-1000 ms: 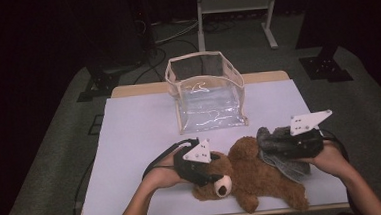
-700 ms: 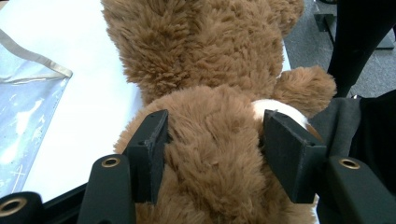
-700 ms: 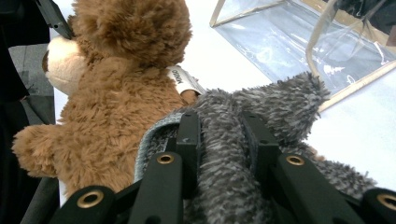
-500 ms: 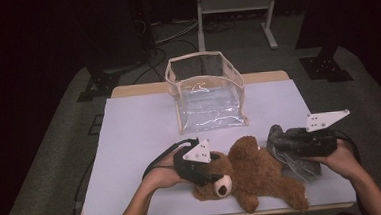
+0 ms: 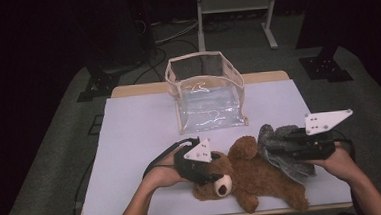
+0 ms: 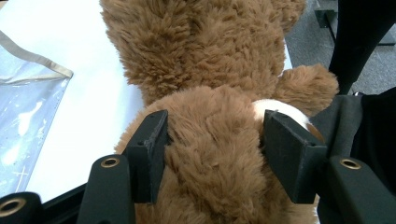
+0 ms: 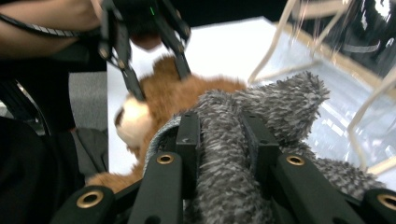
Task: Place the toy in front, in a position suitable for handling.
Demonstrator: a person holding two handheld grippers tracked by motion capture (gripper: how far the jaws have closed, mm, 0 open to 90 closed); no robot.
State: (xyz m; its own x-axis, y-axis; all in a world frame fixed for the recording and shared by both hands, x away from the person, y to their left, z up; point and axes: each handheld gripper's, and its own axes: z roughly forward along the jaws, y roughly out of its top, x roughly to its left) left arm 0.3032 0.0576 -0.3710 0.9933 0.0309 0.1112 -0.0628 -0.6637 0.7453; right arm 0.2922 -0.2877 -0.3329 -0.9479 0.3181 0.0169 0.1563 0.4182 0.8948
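Note:
A brown teddy bear (image 5: pixel 263 179) lies on its back near the front edge of the white table (image 5: pixel 140 140). My left gripper (image 5: pixel 211 172) is shut on the bear's head (image 6: pixel 210 70); in the left gripper view both jaws press into the fur (image 6: pixel 215 149). My right gripper (image 5: pixel 287 149) is shut on a grey fuzzy cloth (image 5: pixel 270 135) that rests against the bear's right side. In the right gripper view the cloth (image 7: pixel 280 102) runs between the jaws (image 7: pixel 222 140), with the bear (image 7: pixel 187 93) and the left gripper (image 7: pixel 159 77) beyond.
A clear plastic bag (image 5: pixel 207 94) with beige trim stands open-topped at the back middle of the table. White table surface lies bare to the left and to the right of the bag. A metal stand (image 5: pixel 235 7) is on the floor behind.
My right gripper has shifted a little to the right with the grey cloth, then held still. The left gripper and the bear's head have stayed put.

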